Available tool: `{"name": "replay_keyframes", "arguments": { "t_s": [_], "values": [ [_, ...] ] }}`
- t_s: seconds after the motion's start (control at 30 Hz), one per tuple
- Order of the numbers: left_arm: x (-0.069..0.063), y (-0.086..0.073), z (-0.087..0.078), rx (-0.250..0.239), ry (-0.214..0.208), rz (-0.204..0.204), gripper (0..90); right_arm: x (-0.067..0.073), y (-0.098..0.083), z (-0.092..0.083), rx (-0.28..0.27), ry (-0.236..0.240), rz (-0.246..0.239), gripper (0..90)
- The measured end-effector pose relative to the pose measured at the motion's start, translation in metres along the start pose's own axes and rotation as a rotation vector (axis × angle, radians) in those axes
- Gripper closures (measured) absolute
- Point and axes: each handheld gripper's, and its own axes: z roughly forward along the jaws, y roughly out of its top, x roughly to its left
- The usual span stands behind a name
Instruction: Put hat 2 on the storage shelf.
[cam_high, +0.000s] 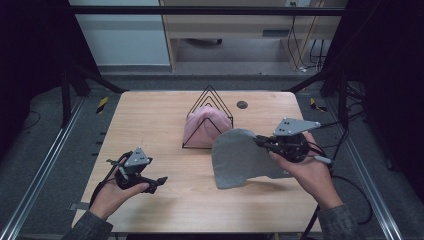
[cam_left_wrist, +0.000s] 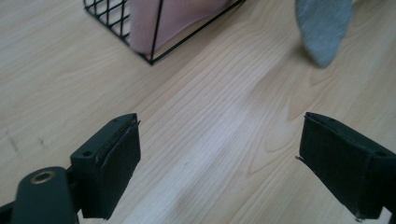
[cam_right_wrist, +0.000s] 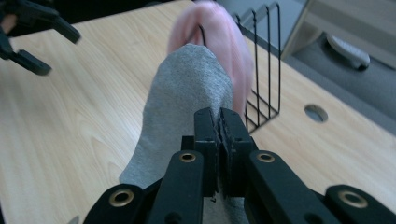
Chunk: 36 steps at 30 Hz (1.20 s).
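The right gripper (cam_high: 261, 141) pinches a grey cloth (cam_high: 240, 157) and holds it up over the bench (cam_high: 150, 115) beside the wire rack (cam_high: 210, 107) with a pink cloth (cam_high: 200, 127), while the left gripper (cam_high: 159, 182) is spread wide.

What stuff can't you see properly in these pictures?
- Soft pink cloth in the black wire rack: in the high view the grey fabric piece covers its lower right; whether it is folded cannot be told.
- Grey fabric piece: the left gripper view's top edge cuts it off.
- Edge pinched by the right tongs: hidden between the shut jaws.
- Left tongs: blurred in the right gripper view.
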Motion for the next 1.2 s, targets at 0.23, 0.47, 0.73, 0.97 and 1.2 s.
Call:
{"name": "replay_keyframes", "arguments": {
  "t_s": [0.23,0.47,0.73,0.97,1.2],
  "values": [
    [-0.014,0.028,-0.001,-0.013,-0.015,0.059,12.5,0.023,0.034,0.0,-0.028,0.036,-0.073,87.1],
    [-0.02,0.046,-0.006,-0.026,-0.029,0.085,13.0,0.043,0.065,0.009,-0.051,0.084,-0.126,87.1],
    [-0.019,0.06,-0.009,-0.056,-0.028,0.089,15.3,0.064,0.092,0.018,-0.046,0.126,-0.19,87.1],
    [-0.022,0.062,-0.012,-0.115,-0.038,0.066,23.1,0.075,0.101,0.029,-0.051,0.15,-0.205,87.1],
    [-0.023,0.062,-0.009,-0.1,-0.043,0.071,29.4,0.084,0.105,0.039,-0.048,0.175,-0.211,87.0]
  ]
}}
